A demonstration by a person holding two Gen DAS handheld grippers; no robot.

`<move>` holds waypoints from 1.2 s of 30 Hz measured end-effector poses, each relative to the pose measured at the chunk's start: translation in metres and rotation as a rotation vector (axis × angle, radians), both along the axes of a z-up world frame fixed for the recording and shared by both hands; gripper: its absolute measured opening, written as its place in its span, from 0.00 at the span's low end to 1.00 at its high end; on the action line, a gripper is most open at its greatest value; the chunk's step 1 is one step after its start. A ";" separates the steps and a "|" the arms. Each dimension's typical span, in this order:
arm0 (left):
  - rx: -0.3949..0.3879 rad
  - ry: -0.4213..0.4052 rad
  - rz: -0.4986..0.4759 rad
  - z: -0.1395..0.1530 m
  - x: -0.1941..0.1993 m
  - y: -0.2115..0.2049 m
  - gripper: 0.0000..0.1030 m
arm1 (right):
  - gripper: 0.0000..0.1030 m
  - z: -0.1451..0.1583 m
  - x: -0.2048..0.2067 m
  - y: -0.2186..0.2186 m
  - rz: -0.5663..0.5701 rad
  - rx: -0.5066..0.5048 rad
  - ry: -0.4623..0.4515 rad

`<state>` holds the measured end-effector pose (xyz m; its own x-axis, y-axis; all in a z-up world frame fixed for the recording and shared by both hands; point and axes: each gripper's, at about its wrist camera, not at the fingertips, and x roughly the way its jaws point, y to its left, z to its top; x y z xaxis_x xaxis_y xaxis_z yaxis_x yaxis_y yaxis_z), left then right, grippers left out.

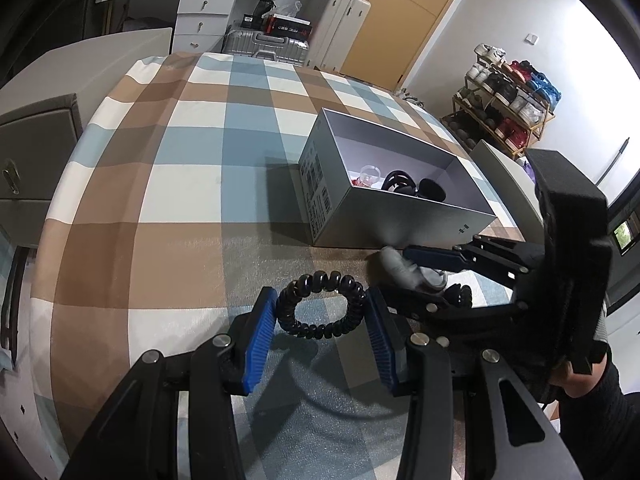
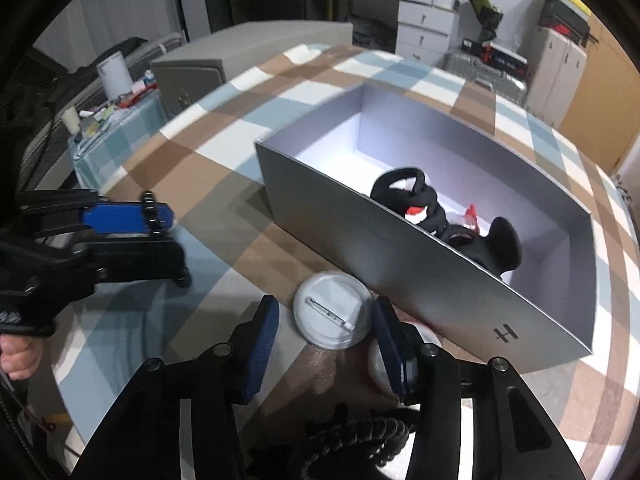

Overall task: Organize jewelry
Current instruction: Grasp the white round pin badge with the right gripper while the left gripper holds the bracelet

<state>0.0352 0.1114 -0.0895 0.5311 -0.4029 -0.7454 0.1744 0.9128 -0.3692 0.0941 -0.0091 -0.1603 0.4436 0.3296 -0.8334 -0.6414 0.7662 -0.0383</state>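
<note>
Claws | you're squeezing the coil hair tie (image 1: 322,307) in the left claw (image 1: 322,334) for boxing | right claw (image 2: 326,354) is hanging open around the pin badge (image 2: 333,309)

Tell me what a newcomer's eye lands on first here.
The left gripper clamps a black spiral hair tie just above the checked tablecloth. The right gripper straddles a round pin badge lying face down, pads not pressing. Behind stands an open grey box holding dark accessories.

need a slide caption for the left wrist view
Left gripper clamps a black spiral hair tie above the checked tablecloth, beside an open grey cardboard box.
</note>
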 end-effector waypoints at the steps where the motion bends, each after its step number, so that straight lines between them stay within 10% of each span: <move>1: 0.000 0.000 0.000 0.000 0.000 0.000 0.37 | 0.47 0.000 0.001 0.000 0.002 0.000 0.001; 26: 0.026 0.025 -0.008 -0.001 -0.003 -0.004 0.37 | 0.41 0.000 -0.017 -0.005 0.080 -0.007 -0.001; 36: 0.049 0.008 0.005 0.005 -0.006 -0.006 0.37 | 0.40 0.014 -0.021 -0.021 0.075 0.159 0.011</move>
<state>0.0291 0.1052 -0.0849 0.5272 -0.3627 -0.7684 0.1667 0.9309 -0.3250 0.0729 -0.0305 -0.1459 0.4038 0.4900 -0.7725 -0.6970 0.7118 0.0871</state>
